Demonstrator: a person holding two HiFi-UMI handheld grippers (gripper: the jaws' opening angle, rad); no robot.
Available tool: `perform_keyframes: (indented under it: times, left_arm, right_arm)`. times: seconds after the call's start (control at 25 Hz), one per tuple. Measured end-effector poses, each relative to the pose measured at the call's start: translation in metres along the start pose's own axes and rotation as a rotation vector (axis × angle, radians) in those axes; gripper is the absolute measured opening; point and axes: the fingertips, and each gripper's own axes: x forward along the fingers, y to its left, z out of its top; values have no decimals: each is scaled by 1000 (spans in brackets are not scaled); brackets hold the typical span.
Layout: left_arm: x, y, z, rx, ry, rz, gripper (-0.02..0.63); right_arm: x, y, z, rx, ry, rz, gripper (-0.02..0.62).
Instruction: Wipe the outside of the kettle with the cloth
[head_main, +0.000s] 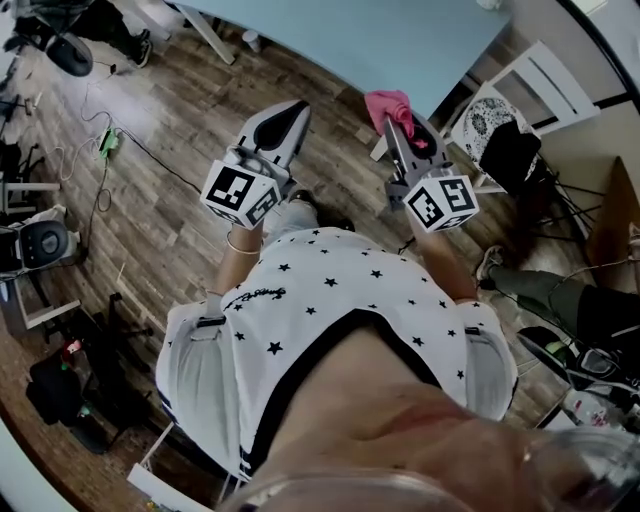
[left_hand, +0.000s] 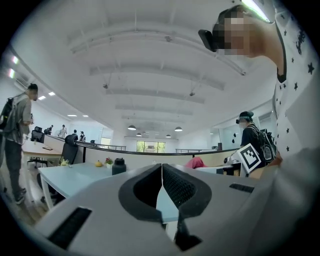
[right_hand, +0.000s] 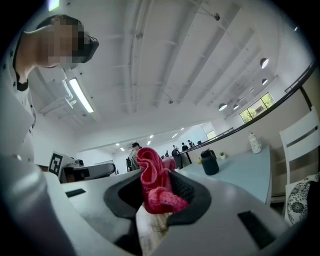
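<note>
A: Entry, grippers. What does the left gripper (head_main: 293, 110) show?

B: In its own view the left gripper (left_hand: 161, 171) has its jaws closed, tips meeting in one thin seam. Nothing sits between them. In the head view it is raised at 11 o'clock from the person's chest, over the wooden floor (head_main: 150, 200).

A: And the right gripper (head_main: 398, 125)?

B: It is clamped on the cloth (head_main: 390, 103). The right gripper view shows the red cloth (right_hand: 154, 182) bunched between the two dark pads, a fold standing up above the tips and a paler, whitish part hanging below them. In the head view this gripper is at 1 o'clock, the pink-red cloth sticking out past its tip.

A: Location of the kettle?

B: It is on the pale blue table (head_main: 400, 40), apart from both grippers. In the right gripper view the dark kettle (right_hand: 209, 162) stands at 2 o'clock from the cloth, well beyond the jaws. In the left gripper view the kettle (left_hand: 119, 166) is at 9 o'clock from the jaw tips, upright on the tabletop. The head view does not show it.

A: Cloth touching the kettle?

B: No. There is a clear gap in both gripper views.

A: Other items?

B: A white bottle (right_hand: 255, 143) is on the same table, at 2 o'clock from the kettle. A white chair (head_main: 545, 80) is at 3 o'clock from the cloth in the head view, beside the table's edge.
</note>
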Motion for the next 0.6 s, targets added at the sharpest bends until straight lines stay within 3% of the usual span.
perform_keyframes:
  times: [0.24, 0.6]
  left_arm:
    - [9, 33, -3, -13, -5, 1, 29]
    - [22, 140, -2, -13, -11, -20, 29]
  right_arm:
    - [33, -8, -3, -5, 19, -12, 103]
    - [122, -2, -15, -13, 18, -71, 103]
